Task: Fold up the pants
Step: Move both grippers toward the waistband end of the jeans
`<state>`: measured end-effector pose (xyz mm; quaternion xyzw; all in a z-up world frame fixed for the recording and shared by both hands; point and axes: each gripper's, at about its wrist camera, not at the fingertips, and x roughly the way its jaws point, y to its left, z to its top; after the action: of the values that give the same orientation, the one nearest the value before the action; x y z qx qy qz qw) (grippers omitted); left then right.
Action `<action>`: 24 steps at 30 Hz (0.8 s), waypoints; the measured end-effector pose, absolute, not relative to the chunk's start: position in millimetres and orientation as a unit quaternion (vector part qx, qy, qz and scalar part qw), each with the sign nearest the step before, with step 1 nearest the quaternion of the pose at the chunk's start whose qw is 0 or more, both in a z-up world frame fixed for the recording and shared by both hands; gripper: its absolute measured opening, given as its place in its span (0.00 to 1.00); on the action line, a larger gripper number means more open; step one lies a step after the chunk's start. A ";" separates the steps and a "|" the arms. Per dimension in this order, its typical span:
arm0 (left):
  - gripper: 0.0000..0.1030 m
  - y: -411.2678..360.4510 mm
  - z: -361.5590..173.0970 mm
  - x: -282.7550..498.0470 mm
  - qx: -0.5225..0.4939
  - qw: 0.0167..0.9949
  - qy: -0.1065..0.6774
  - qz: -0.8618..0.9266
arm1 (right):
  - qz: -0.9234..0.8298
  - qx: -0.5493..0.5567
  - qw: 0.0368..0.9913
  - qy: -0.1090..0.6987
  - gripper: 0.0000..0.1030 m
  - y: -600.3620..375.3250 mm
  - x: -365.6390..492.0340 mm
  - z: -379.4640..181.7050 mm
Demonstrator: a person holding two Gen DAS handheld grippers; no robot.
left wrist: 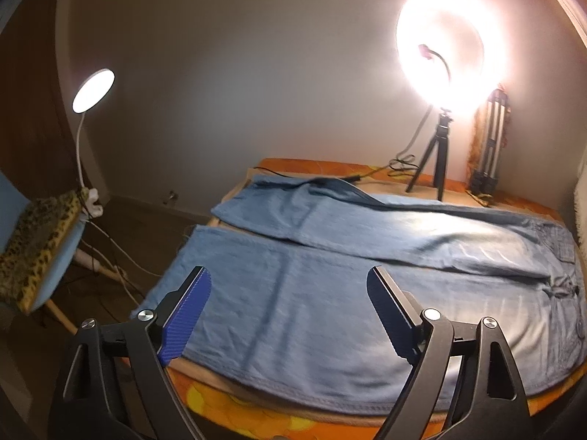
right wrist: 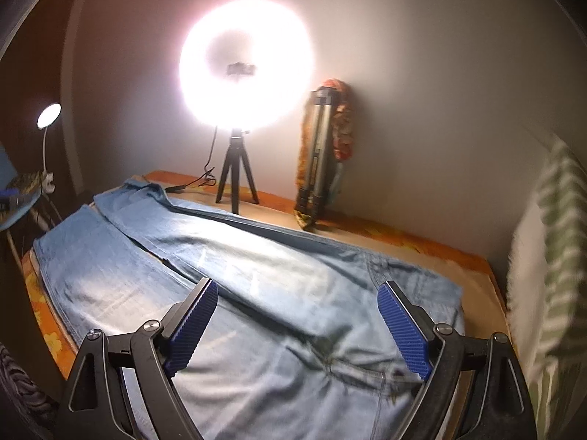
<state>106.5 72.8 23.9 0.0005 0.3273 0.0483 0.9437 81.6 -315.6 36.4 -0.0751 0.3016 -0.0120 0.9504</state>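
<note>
The pants (left wrist: 330, 264) lay spread flat on the bed (left wrist: 256, 414), light blue denim, with both legs running to the far left and the waist on the right. In the left wrist view the waist was cut off at the right edge, and the near hem hung close to the bed's orange border. In the right wrist view the fly and crotch seams (right wrist: 352, 363) were partly hidden behind the right finger.

The left hand-held gripper (left wrist: 290, 286) hung above the near leg with its jaws wide apart and nothing between them; its blue pads (left wrist: 187, 319) did not touch the cloth. The right hand-held gripper (right wrist: 297, 300) was also wide apart and empty, above the seat part of the pants. Both views were a little blurred.

At the far side a ring light (right wrist: 245, 73) on a small tripod (right wrist: 236, 179) glared so strongly that its middle clamp was hard to make out. A folded tripod (right wrist: 319, 154) leaned on the wall to the right. On the left a desk lamp (left wrist: 93, 90) stood by a chair (left wrist: 40, 245), partly cut off.
</note>
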 end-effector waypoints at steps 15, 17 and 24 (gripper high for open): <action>0.82 77.8 25.5 228.6 -0.006 0.930 0.365 0.034 | 0.074 -0.175 0.909 0.370 0.79 -298.4 240.2 -12.3; 0.82 73.0 19.2 244.7 -0.005 0.928 0.373 0.027 | 0.081 -0.179 0.901 0.386 0.77 -300.0 262.1 -22.1; 0.82 62.1 -16.8 298.7 -0.031 0.911 0.412 0.013 | 0.105 -0.198 0.872 0.435 0.76 -301.4 328.0 -67.0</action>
<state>298.7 62.1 -16.8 -0.0308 0.4118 0.0132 0.9107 328.0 -301.4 -67.0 -0.1983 0.4349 0.1049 0.8721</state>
